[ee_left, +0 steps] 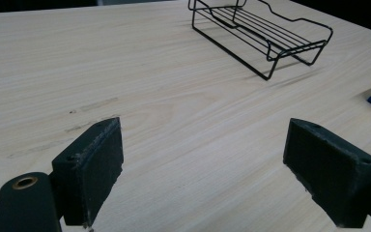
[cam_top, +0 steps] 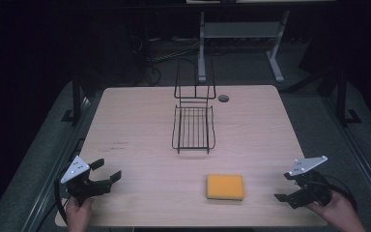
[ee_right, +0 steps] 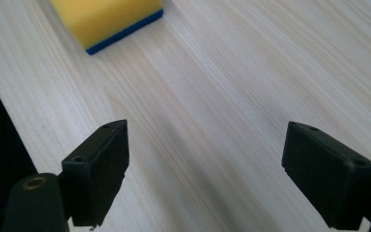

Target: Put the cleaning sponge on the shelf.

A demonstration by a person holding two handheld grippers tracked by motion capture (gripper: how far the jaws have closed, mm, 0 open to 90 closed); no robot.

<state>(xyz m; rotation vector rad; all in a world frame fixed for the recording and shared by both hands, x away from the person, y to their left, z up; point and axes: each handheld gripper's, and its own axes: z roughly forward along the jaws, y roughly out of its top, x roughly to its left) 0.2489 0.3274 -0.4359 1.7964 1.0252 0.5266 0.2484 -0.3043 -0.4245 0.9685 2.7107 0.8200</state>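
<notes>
Both pairs of jaws stand wide apart with nothing between them. The left gripper (cam_top: 105, 172) sits at the near left corner of the table (cam_top: 251, 125), held by a hand (cam_top: 79, 214). The right gripper (cam_top: 286, 186) sits at the near right edge. A yellow sponge (cam_top: 225, 186) with a blue underside lies between them, nearer the right. A black wire rack (cam_top: 193, 126) stands farther back, mid-table.
</notes>
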